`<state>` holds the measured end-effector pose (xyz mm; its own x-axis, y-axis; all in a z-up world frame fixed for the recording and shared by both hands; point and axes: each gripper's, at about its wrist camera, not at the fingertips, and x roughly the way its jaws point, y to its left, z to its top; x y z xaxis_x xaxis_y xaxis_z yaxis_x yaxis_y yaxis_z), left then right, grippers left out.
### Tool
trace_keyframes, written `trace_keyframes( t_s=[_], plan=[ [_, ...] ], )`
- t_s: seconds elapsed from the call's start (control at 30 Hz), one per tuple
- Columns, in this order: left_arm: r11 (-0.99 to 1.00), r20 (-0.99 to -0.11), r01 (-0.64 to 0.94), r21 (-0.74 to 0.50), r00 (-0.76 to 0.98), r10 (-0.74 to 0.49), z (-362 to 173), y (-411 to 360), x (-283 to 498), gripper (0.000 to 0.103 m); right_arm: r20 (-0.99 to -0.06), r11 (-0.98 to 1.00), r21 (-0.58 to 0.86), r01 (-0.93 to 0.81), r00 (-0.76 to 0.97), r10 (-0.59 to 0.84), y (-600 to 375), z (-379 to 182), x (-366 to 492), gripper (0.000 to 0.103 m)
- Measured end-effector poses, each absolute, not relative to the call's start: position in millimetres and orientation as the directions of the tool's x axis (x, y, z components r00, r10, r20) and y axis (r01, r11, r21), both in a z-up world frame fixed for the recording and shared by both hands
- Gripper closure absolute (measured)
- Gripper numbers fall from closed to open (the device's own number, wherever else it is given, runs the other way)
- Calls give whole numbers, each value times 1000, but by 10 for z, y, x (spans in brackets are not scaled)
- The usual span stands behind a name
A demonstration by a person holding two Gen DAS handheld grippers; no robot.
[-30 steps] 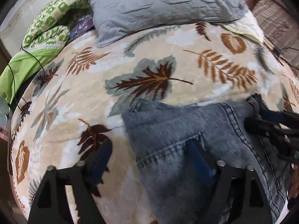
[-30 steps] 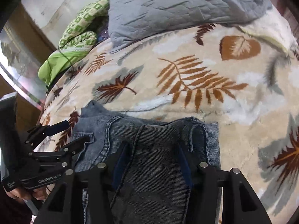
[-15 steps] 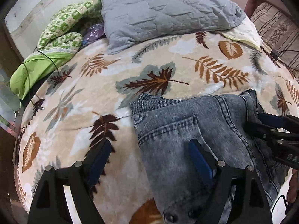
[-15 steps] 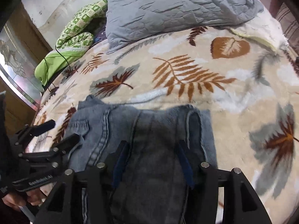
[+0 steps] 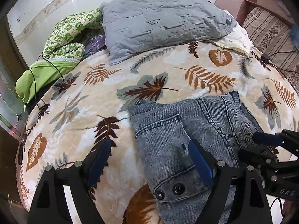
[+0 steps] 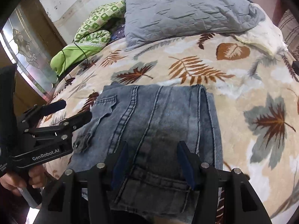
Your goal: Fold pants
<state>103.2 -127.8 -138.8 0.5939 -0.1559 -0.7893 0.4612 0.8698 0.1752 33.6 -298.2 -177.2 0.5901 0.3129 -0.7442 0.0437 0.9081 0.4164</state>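
On the leaf-print blanket (image 5: 78,123), folded jeans (image 6: 158,115), nothing holding them

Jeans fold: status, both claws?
Left claw open, right claw open, neither gripping. Jeans folded flat on blanket. Nothing in the way.

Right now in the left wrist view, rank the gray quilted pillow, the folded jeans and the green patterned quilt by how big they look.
1. gray quilted pillow
2. folded jeans, close behind, but nearer the camera, so unsure
3. green patterned quilt
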Motion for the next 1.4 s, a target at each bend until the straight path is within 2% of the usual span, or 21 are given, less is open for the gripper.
trace_keyframes(
  t_s=[0.53, 0.6, 0.77, 0.83, 1.0, 1.13, 1.23, 1.4],
  plan=[
    [855, -823, 483, 186, 552, -132, -1642, -1137, 773, 18, -768, 916, 400, 13, 551, 328, -2929, -1924, 79, 45],
    [868, -827, 479, 127, 534, -174, -1567, -1010, 783, 18, -748, 900, 437, -9, 551, 369, -3017, -1870, 32, 44],
    [904, -814, 428, -3, 523, -251, -1303, -652, 984, 17, -711, 863, 501, 67, 600, 366, -3518, -1825, -46, 35],
    [900, -839, 434, -46, 472, -271, -1340, -611, 1097, 17, -702, 819, 559, 126, 597, 387, -3775, -1913, 13, 32],
    [873, -897, 455, -176, 290, -332, -1675, -680, 1245, 17, -642, 663, 728, 177, 516, 567, -4100, -2357, 269, 32],
    [833, -884, 458, -310, 184, -430, -1818, -739, 1266, 17, -586, 612, 778, 143, 516, 625, -4087, -2425, 389, 30],
    [827, -880, 440, -349, 150, -451, -1893, -745, 1320, 17, -567, 589, 797, 134, 503, 652, -4053, -2476, 488, 28],
    [778, -830, 417, -470, 92, -551, -1927, -761, 1423, 17, -531, 552, 825, 119, 496, 687, -3915, -2517, 680, 28]
  ],
)
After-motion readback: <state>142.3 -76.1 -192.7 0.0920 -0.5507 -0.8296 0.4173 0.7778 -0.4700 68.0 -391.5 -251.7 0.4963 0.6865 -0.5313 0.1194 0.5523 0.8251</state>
